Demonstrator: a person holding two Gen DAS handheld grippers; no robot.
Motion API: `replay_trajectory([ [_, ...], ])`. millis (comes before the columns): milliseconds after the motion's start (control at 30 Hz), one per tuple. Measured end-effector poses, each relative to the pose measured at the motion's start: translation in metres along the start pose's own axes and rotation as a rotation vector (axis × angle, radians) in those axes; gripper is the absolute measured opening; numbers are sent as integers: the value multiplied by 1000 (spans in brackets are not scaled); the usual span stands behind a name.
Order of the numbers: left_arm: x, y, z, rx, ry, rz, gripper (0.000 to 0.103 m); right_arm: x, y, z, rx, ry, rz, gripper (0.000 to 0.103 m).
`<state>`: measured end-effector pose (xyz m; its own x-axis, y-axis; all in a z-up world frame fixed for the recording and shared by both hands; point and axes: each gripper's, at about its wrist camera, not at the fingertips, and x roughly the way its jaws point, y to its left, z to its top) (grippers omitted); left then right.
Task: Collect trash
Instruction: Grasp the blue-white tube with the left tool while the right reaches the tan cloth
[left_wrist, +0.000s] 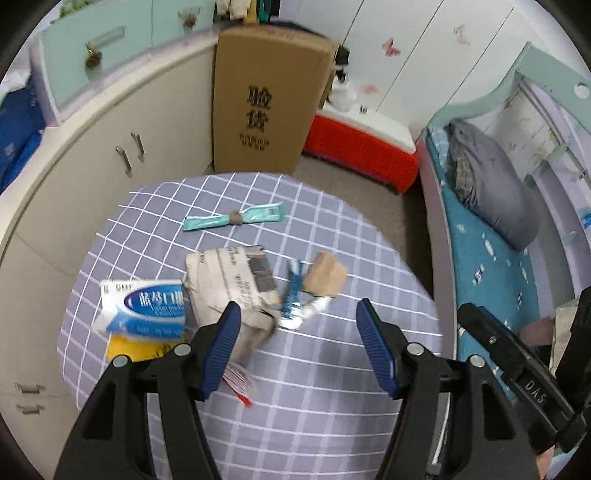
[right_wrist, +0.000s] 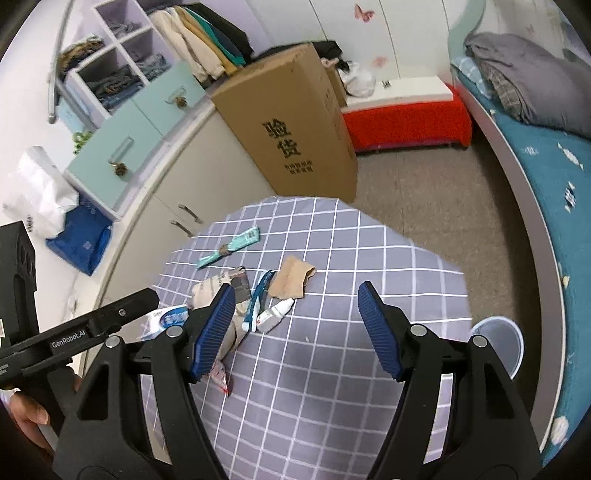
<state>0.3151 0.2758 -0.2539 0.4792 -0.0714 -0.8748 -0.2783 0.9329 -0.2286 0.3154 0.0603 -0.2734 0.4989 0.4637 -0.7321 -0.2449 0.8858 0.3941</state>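
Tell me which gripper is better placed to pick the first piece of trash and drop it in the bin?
Probably the right gripper. Its open jaws hang over the checked table, with the small white bottle just ahead, and the round bin sits beside the table on its side. The left gripper shows no bin.

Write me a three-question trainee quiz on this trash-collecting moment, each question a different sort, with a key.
1. True or false: the left gripper holds a piece of trash.
2. Multiple choice: what lies across the teal wrapper? A) a small brown lump B) a white bottle C) a yellow card
3. Short answer: in the right wrist view, where does the bin stand relative to the table?

Key:
1. False; both it and the right gripper stand open and empty.
2. A
3. On the floor beside the table, on the bed side.
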Motion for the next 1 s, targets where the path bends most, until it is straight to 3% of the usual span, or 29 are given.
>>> replay_trajectory([
  [67, 21, 6, 8, 31, 45, -16, 63, 19, 0, 1, 26, 18, -20, 68],
  [433, 144, -9, 18, 193, 267, -73, 36, 85, -18, -1, 120, 100, -116, 68],
  [467, 152, -10, 17, 205, 282, -69, 27, 90, -20, -1, 126, 106, -121, 68],
  [500, 161, -10, 16, 211, 304, -74, 11, 95, -21, -1, 133, 114, -125, 68],
  [533, 167, -9, 16, 212, 318, -81, 11, 100, -22, -1, 136, 121, -126, 68],
  [733, 142, 7, 26, 195, 220, -79, 8, 132, -11, 3, 115, 156, -108, 68],
  [1000, 113, 33, 36, 160, 153, 13, 8, 179, 18, 5, 3, 218, -115, 67],
])
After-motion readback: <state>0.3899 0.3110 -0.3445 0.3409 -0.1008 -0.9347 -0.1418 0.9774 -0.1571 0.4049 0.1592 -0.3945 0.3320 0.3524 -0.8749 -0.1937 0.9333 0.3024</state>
